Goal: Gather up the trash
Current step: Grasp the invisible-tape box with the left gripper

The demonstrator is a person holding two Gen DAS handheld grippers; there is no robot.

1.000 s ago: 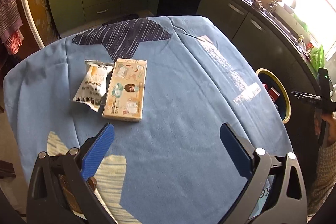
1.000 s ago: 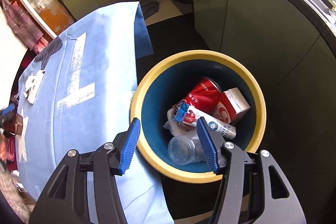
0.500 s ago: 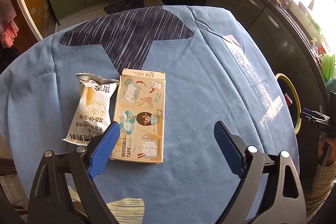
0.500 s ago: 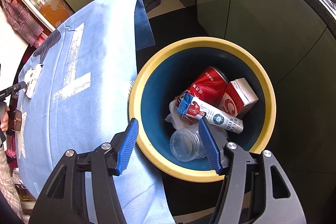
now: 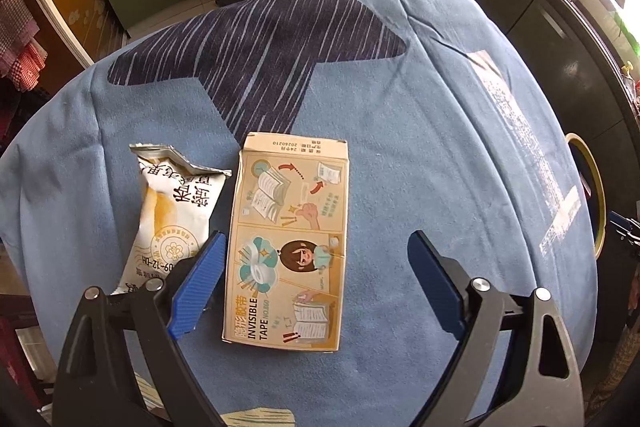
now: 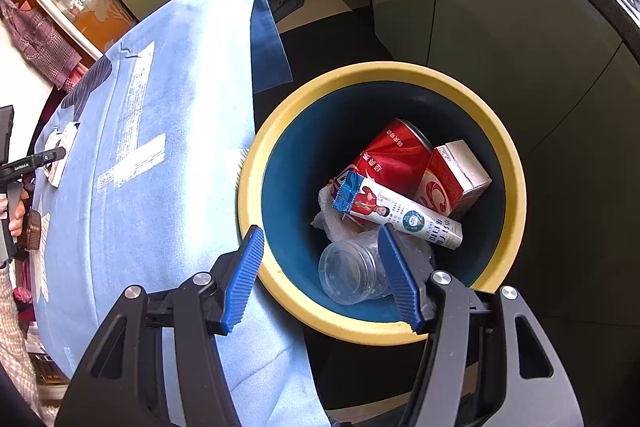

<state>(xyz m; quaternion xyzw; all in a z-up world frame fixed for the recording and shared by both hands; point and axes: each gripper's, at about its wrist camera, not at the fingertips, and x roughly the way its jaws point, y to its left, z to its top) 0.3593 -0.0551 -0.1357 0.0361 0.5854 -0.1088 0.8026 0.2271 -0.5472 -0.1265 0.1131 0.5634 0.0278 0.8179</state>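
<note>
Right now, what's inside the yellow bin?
Inside the yellow bin: a red can, a red-and-white carton, a long white wrapper, a clear plastic cup and crumpled clear plastic. They cover most of the bottom, so anything beneath is hidden.

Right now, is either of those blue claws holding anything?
No. The left gripper hangs open over the tape box; the right gripper is open above the bin.

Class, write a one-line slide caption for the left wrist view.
Open left tool poised over the tape box, snack wrapper beside it on the blue tablecloth.
</note>
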